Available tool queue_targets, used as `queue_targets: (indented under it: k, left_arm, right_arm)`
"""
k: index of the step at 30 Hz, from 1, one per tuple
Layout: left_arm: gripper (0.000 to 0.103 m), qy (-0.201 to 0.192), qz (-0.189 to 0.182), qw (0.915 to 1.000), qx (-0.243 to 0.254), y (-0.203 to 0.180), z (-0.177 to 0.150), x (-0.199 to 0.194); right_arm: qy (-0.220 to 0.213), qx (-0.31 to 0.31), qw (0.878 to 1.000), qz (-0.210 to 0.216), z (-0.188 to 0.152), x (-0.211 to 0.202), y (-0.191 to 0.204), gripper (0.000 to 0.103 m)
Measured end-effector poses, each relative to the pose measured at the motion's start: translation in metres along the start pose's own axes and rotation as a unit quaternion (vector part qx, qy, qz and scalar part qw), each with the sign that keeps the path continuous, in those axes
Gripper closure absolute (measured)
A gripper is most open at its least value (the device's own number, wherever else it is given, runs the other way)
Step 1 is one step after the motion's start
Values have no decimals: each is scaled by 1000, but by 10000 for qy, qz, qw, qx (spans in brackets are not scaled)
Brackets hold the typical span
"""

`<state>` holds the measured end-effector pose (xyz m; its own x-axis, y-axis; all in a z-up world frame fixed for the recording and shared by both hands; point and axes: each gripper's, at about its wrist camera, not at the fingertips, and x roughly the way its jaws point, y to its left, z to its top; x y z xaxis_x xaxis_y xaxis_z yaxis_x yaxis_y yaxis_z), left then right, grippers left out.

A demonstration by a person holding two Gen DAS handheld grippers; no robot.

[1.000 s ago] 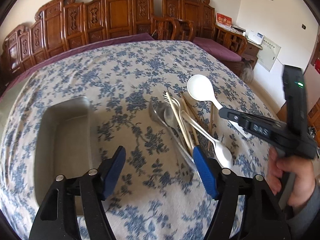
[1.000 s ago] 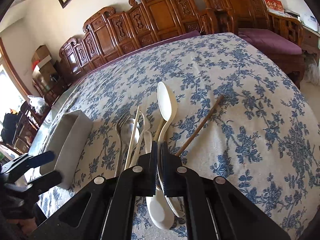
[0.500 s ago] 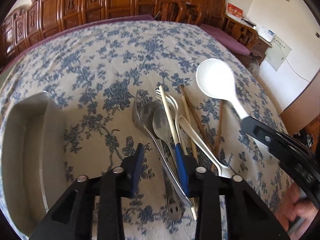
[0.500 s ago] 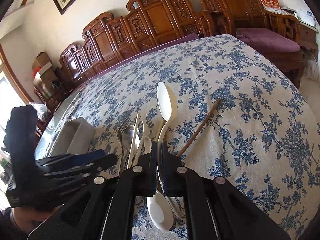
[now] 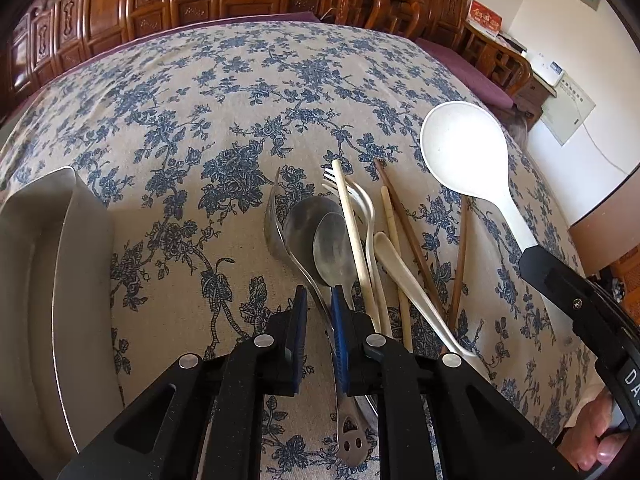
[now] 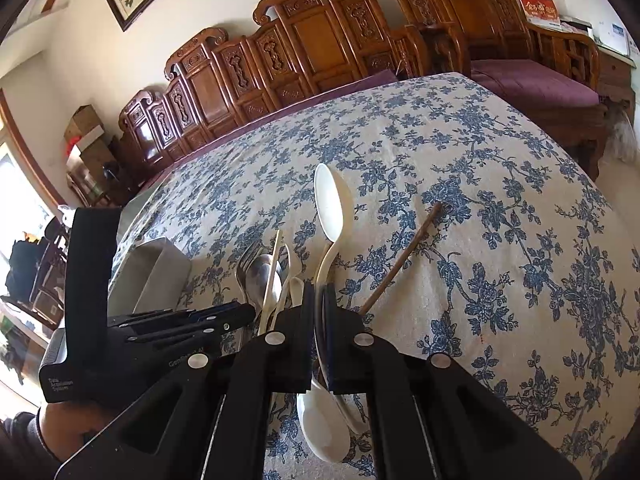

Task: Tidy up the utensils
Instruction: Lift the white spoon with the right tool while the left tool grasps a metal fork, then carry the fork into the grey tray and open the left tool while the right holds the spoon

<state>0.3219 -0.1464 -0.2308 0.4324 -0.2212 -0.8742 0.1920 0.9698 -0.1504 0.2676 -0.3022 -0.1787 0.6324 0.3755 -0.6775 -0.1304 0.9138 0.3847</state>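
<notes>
Now my left tongs [image 5: 318,308] are nearly together; their jaws have just been closing, and a metal utensil handle [image 5: 347,416] runs between the blue pads. Whether the pads press it I cannot tell: a sliver of cloth shows beside the left pad. The handle belongs to the steel pieces just ahead, a metal fork [image 5: 276,224] and two metal spoons [image 5: 320,236] lying overlapped; which one it leads to is hard to make out.

My right tongs [image 6: 319,304] are clamped on the stem of the big white spoon [image 6: 332,204], its bowl lifted ahead of the pads above the cloth. Under those tongs lies a smaller white spoon [image 6: 320,428], bowl toward me.

To the left of my left tongs sits the metal tray [image 5: 60,280], long and shallow; what I see of its inside holds nothing, and its near end is cut off by the frame.

Just right of my left pads the pile runs on: pale chopsticks [image 5: 352,236], a white fork [image 5: 360,196] and brown chopsticks [image 5: 404,224], crossing one another on the floral tablecloth [image 5: 200,120]. One brown chopstick [image 6: 400,260] lies apart, ahead and right of my right tongs. The lower ends of the pile are hidden behind my left tongs' black arms.
</notes>
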Motion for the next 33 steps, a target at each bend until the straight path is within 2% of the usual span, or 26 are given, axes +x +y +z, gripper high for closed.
queue_targets:
  k: [2,8,12,16,23,33]
  left_arm:
    - [95,20,15,10000,19,-2,0,0]
    - [95,26,244,9994,250,-9,-4,-3]
    - [96,12,184,9997,185,-3,-7,-5]
    - [101,-57,167,9998,7,3,-8,-8]
    - [102,-189,113,9998,-9,9,-10,-21]
    - [102,-604,-66,9982,1,20,-12,-70]
  right_arm:
    - [2,2,10000,4,0,0,0,97]
    - [-73,4,10000,34,1,-2,1,97]
    - [-61,12,10000,7,1,-2,0,97]
    - [-51,-92,9999,-1,2,0,2,97]
    - [-60,-142,9999,-18,2,-1,8,97]
    - [-60,-469,9987,166,2,-6,42,97]
